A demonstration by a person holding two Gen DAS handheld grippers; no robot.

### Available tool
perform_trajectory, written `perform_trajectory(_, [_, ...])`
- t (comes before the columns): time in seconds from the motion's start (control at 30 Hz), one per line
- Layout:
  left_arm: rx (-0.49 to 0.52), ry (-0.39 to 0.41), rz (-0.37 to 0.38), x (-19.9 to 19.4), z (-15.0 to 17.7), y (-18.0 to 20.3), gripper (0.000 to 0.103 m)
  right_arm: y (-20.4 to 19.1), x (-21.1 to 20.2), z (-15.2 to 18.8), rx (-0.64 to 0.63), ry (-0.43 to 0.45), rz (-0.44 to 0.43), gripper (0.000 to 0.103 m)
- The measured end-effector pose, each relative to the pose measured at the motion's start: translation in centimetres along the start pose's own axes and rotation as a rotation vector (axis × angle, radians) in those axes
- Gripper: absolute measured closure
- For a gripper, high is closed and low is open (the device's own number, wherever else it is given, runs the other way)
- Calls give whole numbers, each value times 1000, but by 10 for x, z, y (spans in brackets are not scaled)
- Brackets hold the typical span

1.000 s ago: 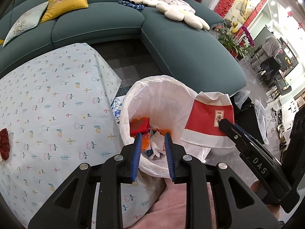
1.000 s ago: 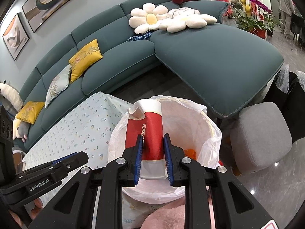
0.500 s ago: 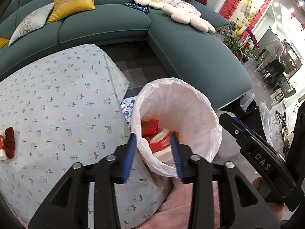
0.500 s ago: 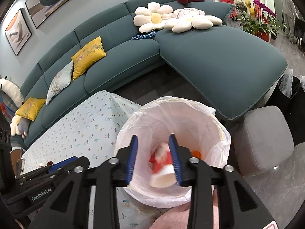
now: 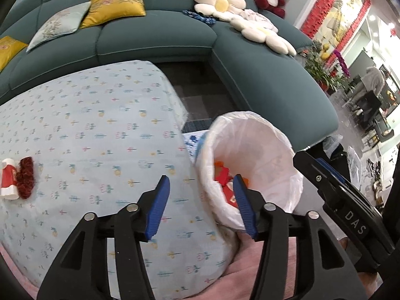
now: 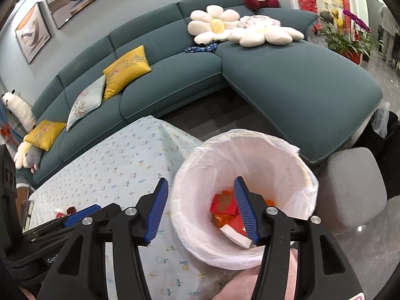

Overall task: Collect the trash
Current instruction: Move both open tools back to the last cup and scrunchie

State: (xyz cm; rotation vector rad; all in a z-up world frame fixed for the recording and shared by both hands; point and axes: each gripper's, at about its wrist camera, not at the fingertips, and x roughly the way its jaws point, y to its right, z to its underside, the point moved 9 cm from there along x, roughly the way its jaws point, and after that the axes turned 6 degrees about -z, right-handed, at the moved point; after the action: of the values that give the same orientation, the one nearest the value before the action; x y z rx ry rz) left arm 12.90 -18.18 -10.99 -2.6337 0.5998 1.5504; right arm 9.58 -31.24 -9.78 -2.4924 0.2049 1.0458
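White plastic is lining the bin (image 6: 250, 150), which is standing on the floor just beside the table (image 5: 87, 125). Inside it red and orange wrappers (image 6: 225, 205) are lying with a red-and-white paper cup (image 6: 236, 230) on its side at the bottom. The right gripper (image 6: 200, 208) is hovering over the bin's near rim, its blue fingers spread wide and holding nothing. The left gripper (image 5: 201, 206) is hanging over the table edge and the bin's rim, likewise released and empty. More trash is waiting at the table's far left: a small red-and-white cup (image 5: 8, 178) touching a dark red scrap (image 5: 25, 177). Behind the table a teal sofa (image 6: 287, 80) is curving around.
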Motion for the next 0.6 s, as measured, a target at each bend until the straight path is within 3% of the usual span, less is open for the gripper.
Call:
perform_trajectory(0.27, [-97,17,-71,-11,6,-71,44,-57,15,15,-78,-40,-48,42])
perform_trajectory(0.6, [-273,20,-194,-25,32,-191,44,-133,41,44,-186,-106,-88,41])
